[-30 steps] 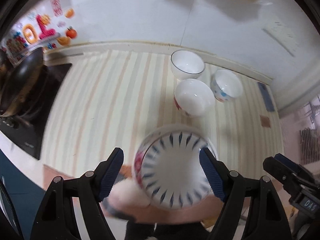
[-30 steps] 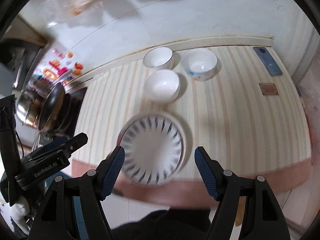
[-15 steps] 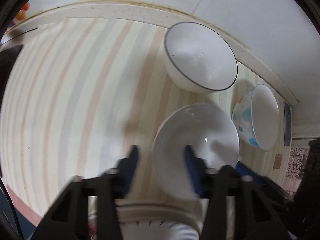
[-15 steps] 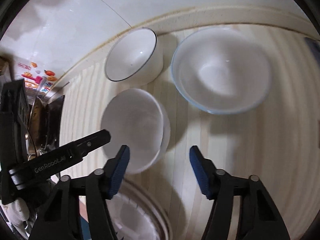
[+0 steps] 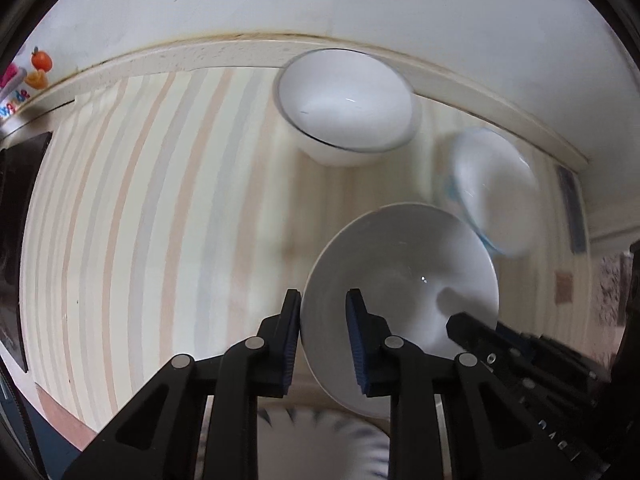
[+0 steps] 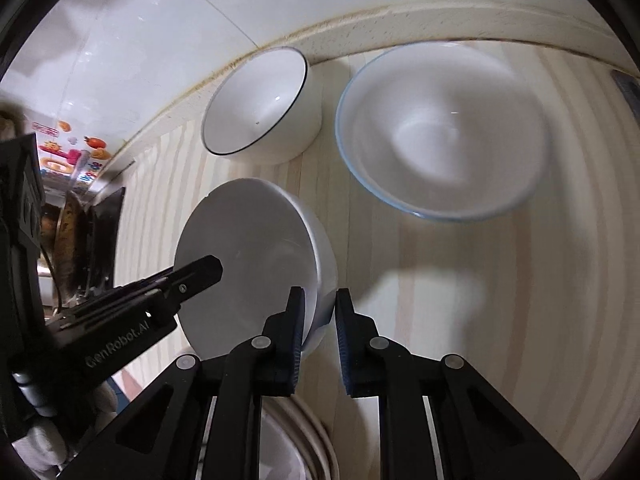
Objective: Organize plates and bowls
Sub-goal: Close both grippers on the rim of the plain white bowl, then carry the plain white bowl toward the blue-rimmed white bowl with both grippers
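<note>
A plain white bowl [image 5: 400,272] stands on the striped counter, just beyond a plate with dark blue rays [image 5: 320,432]. My left gripper [image 5: 323,320] straddles the bowl's left rim, one pad outside and one inside; its jaws are closing on the wall. In the right wrist view the same bowl [image 6: 248,248] has its right rim between the pads of my right gripper [image 6: 319,312], whose jaws are also closing on it. Behind stand a black-rimmed white bowl [image 6: 256,104] and a blue-rimmed bowl [image 6: 440,132].
The striped counter cover [image 5: 160,200] runs left to a black stove [image 5: 16,240] with a wok [image 6: 72,240]. A raised ledge [image 5: 200,60] and white wall close the back. A phone [image 5: 570,208] lies at the far right.
Both grippers came down and forward from over the rayed plate to the plain white bowl. Their wide jaws narrowed onto its opposite rims.
</note>
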